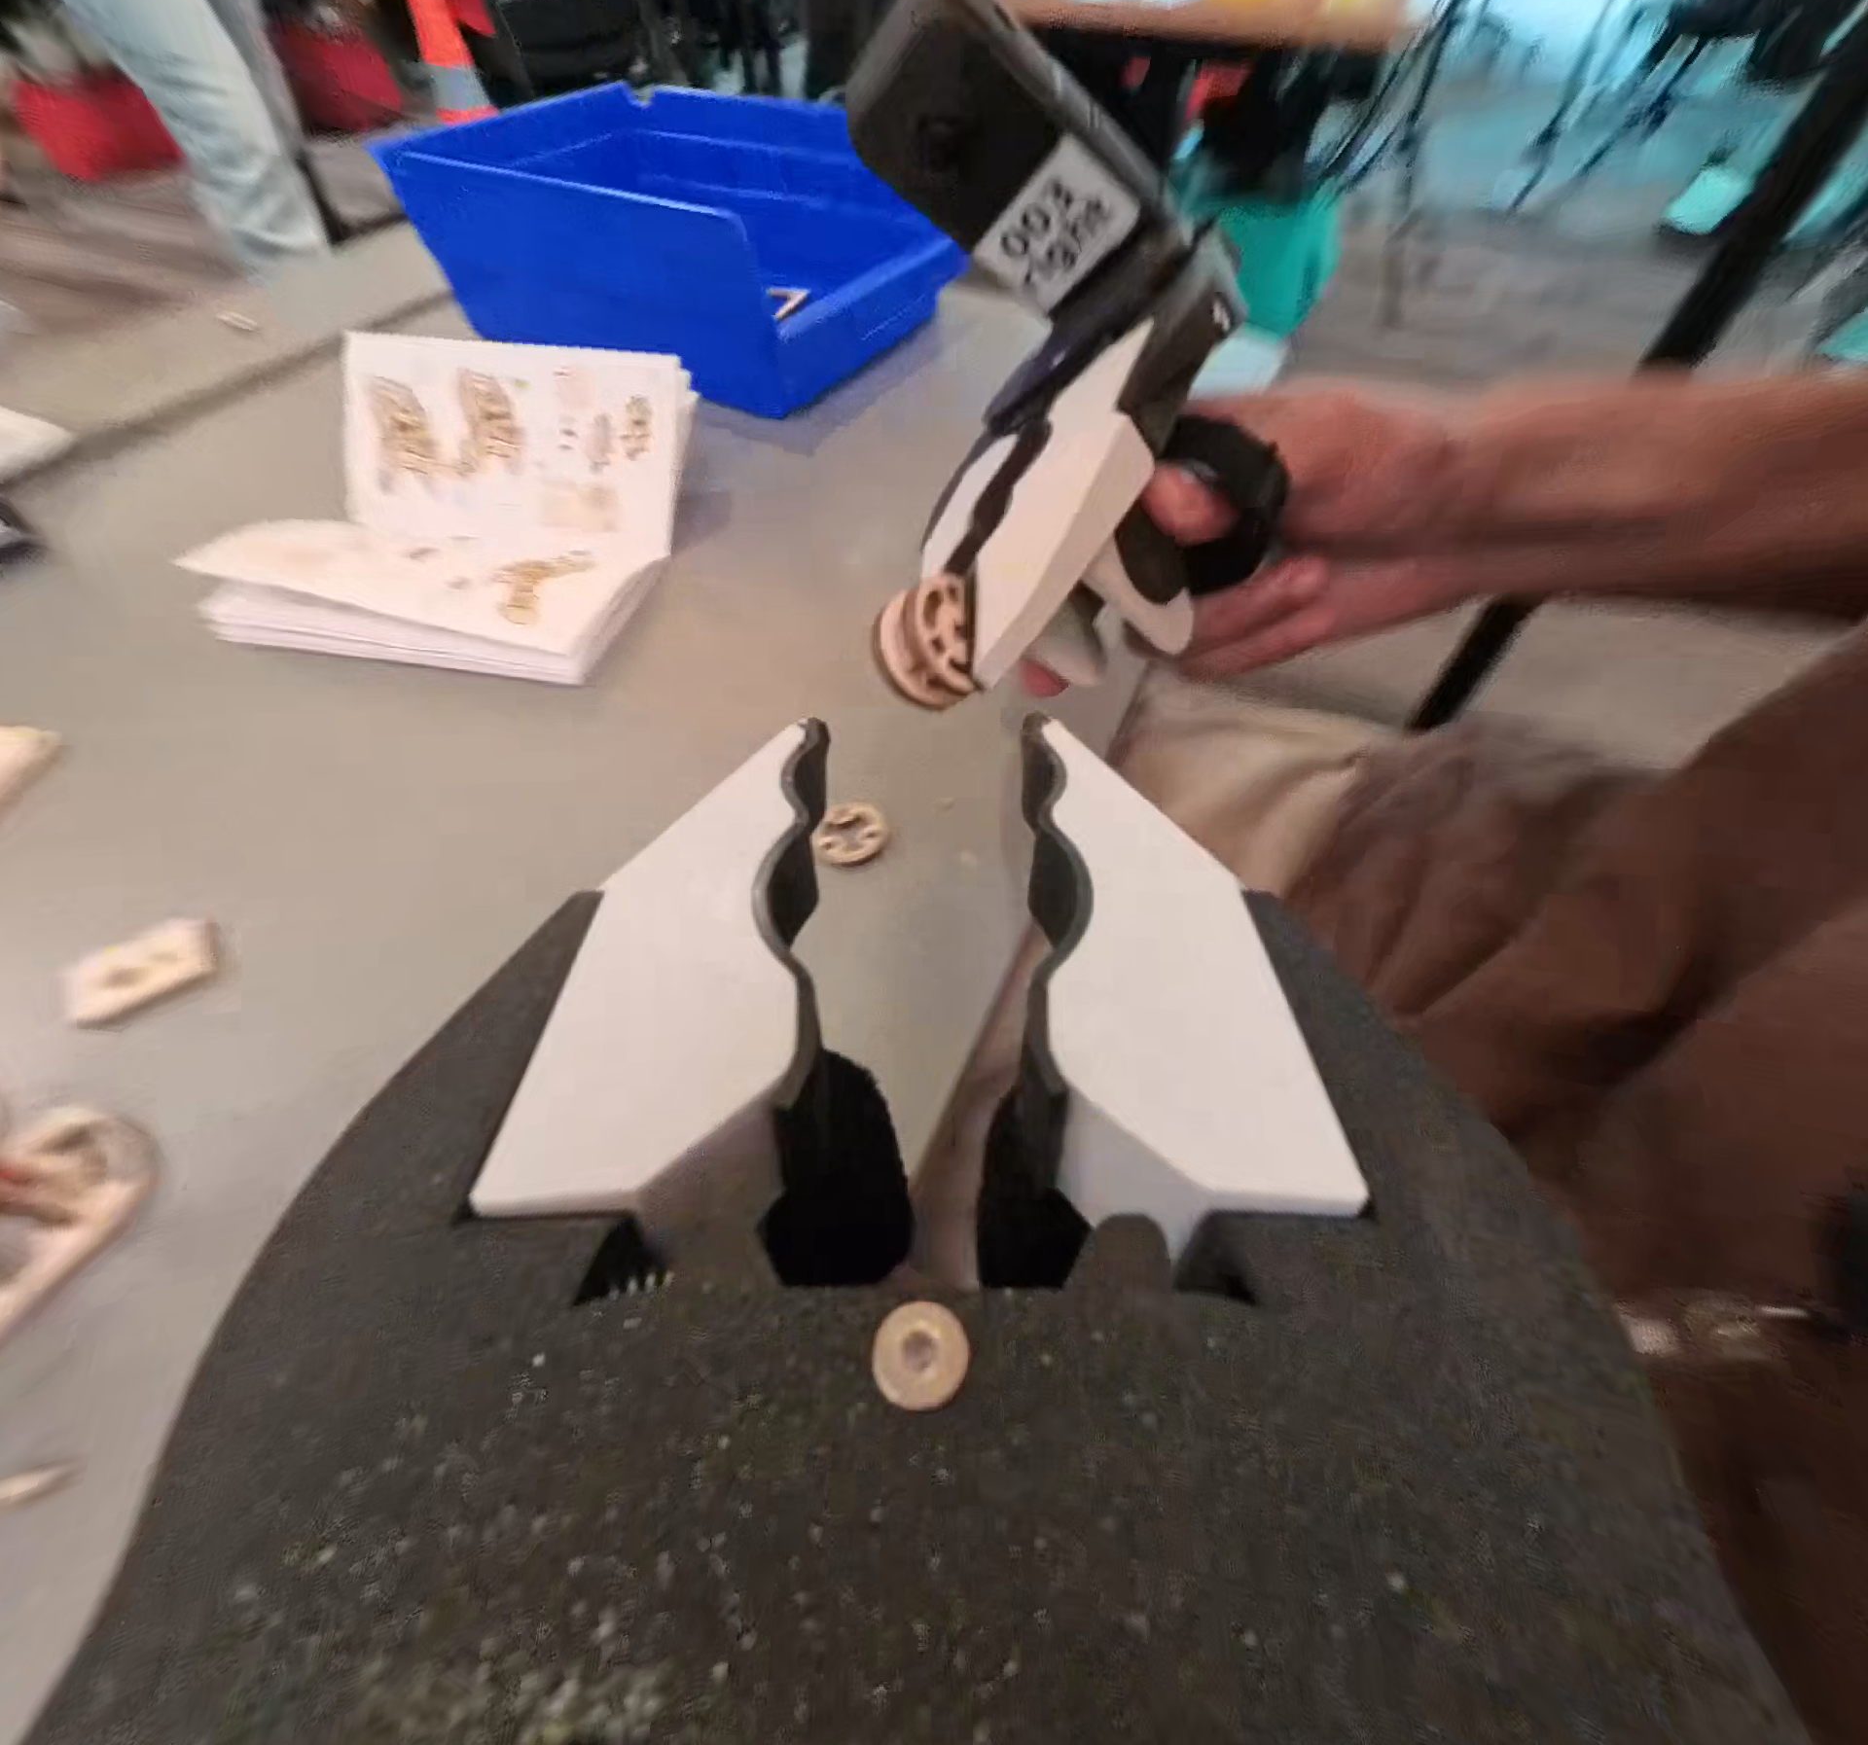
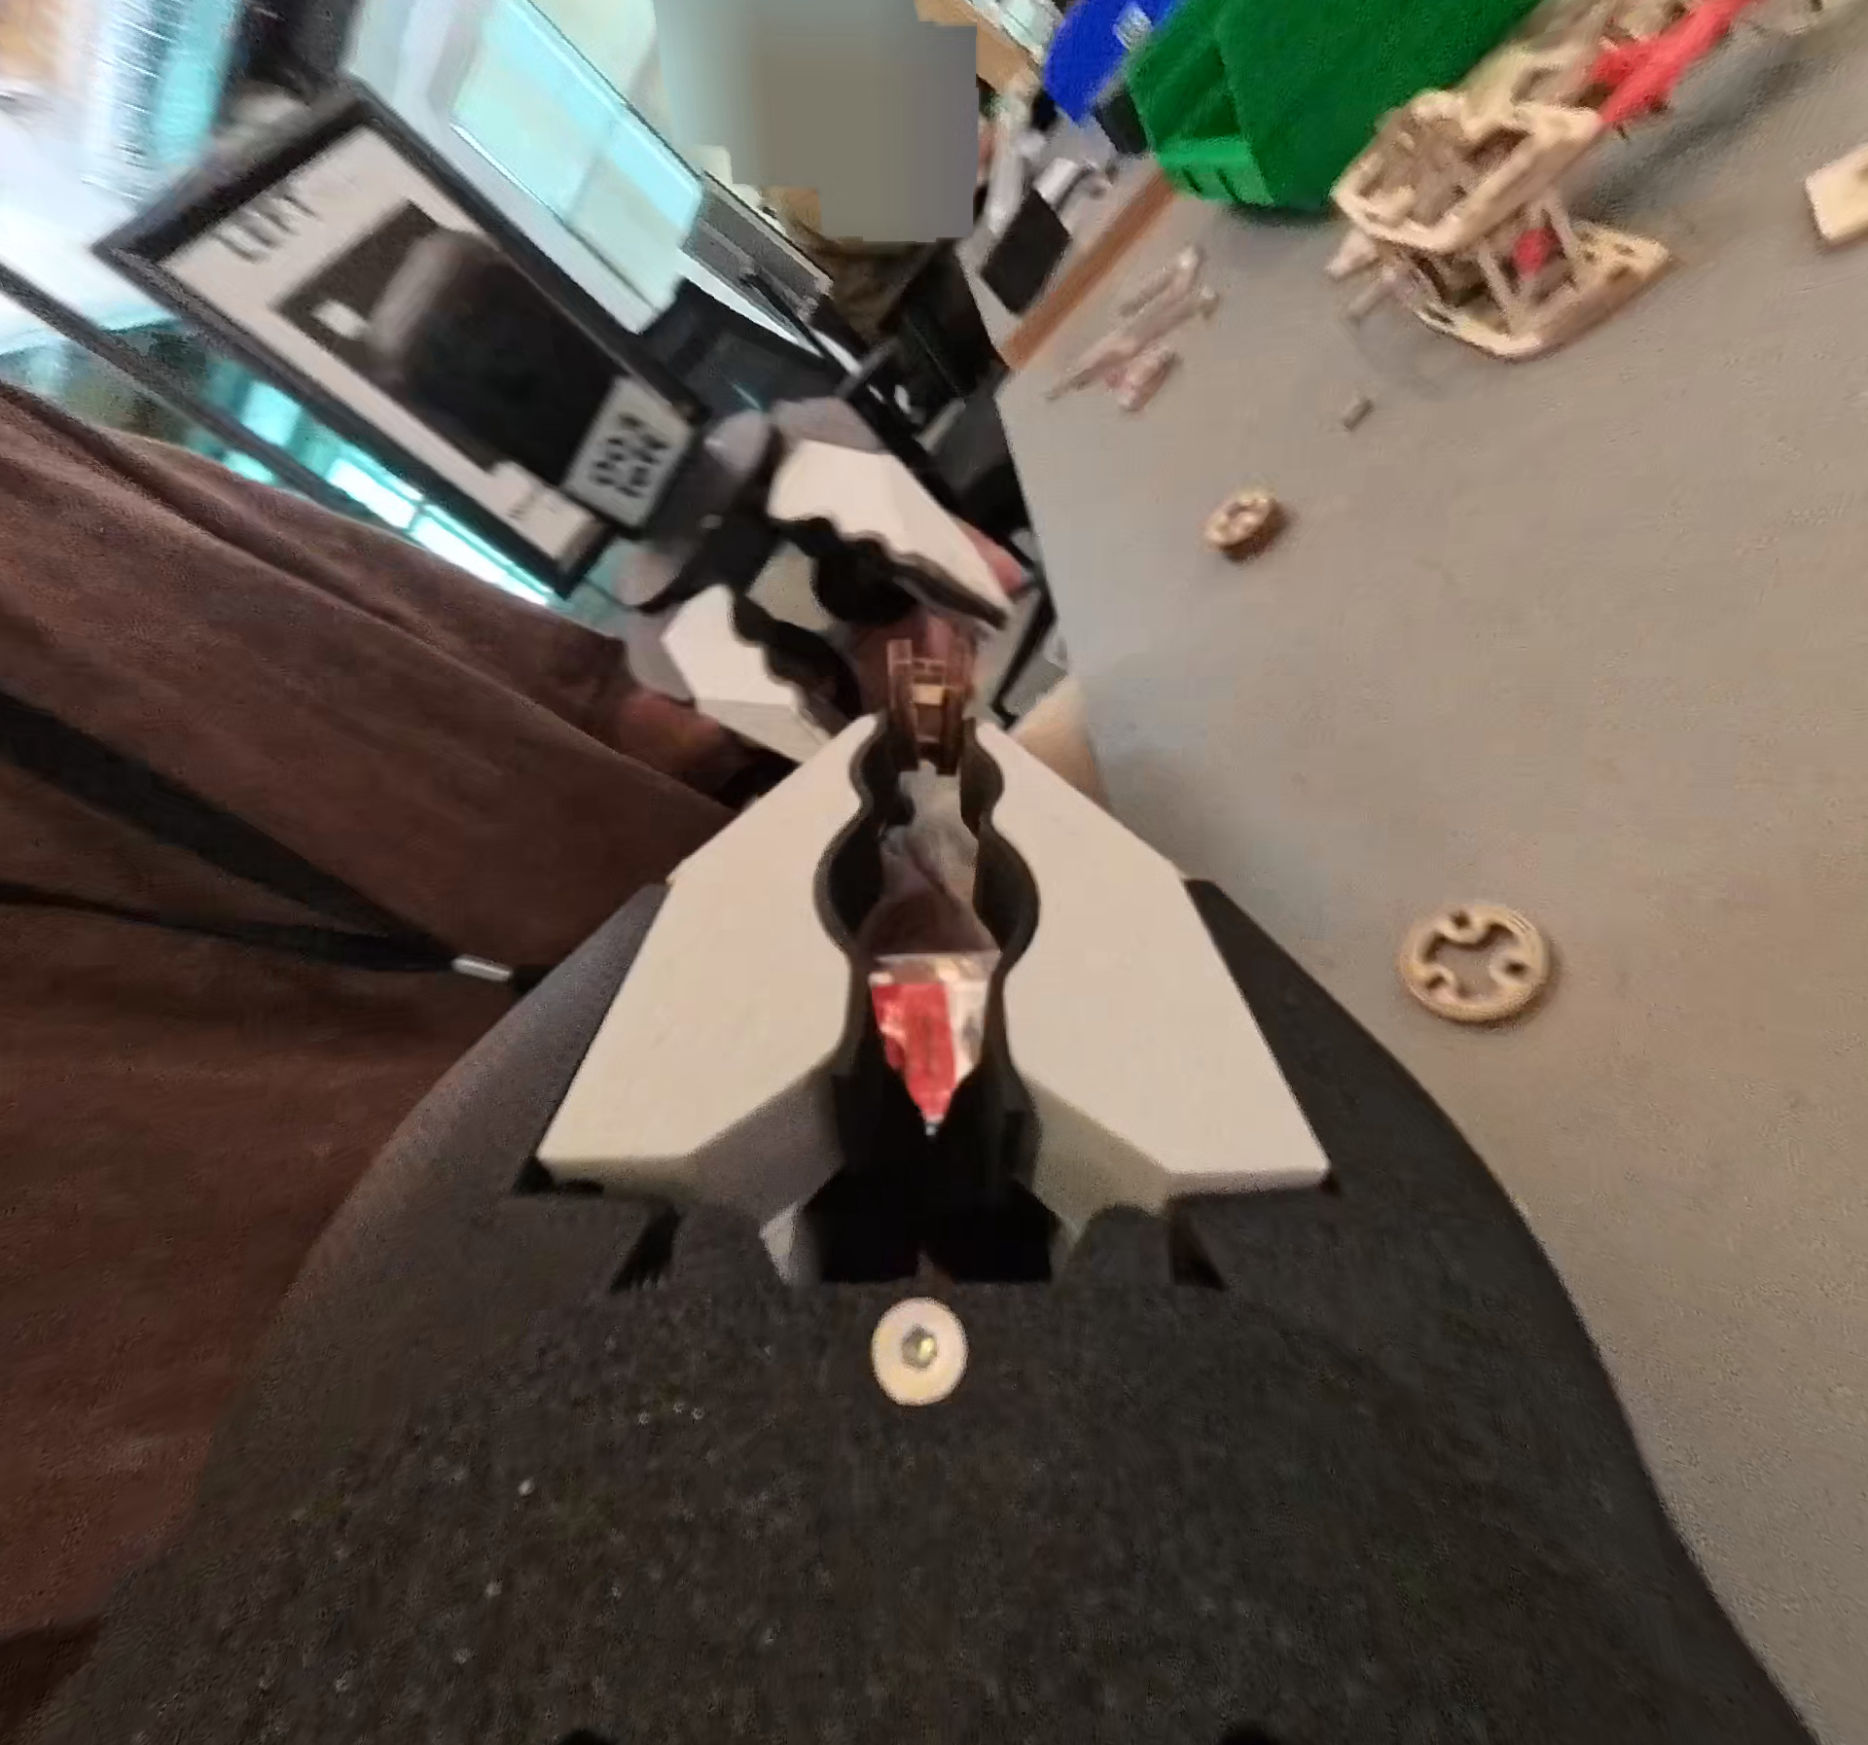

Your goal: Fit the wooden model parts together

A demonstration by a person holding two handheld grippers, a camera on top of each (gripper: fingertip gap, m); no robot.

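Pale laser-cut wood was what the right gripper (image 1: 945, 656) carried: a small spoked wheel assembly (image 1: 922, 645), pinched at the very tips of its fingers, which stood narrow and closed on it. In the right wrist view the same piece (image 2: 925, 696) showed edge-on, two thin discs side by side on a short hub, so its axle ran roughly across from one finger to the other.

The left gripper (image 1: 920, 747) was empty, its fingers held well apart. Its tips pointed up the grey table (image 1: 303, 838) toward the held wheel, which hung just beyond and slightly to the right of them, above the surface. Through the left gripper's gap, close by the left-hand finger, a loose slotted wooden ring (image 1: 851, 835) lay flat on the table. That ring looked the likeliest mate for the wheel, and the empty left gripper was plainly the nearer of the two to it, needing mostly to drop and close. A second, larger ring (image 2: 1474, 964) lay to the right of the right gripper.

An open instruction booklet (image 1: 475, 524) and a blue bin (image 1: 606, 221) sat farther back, well apart from the work.
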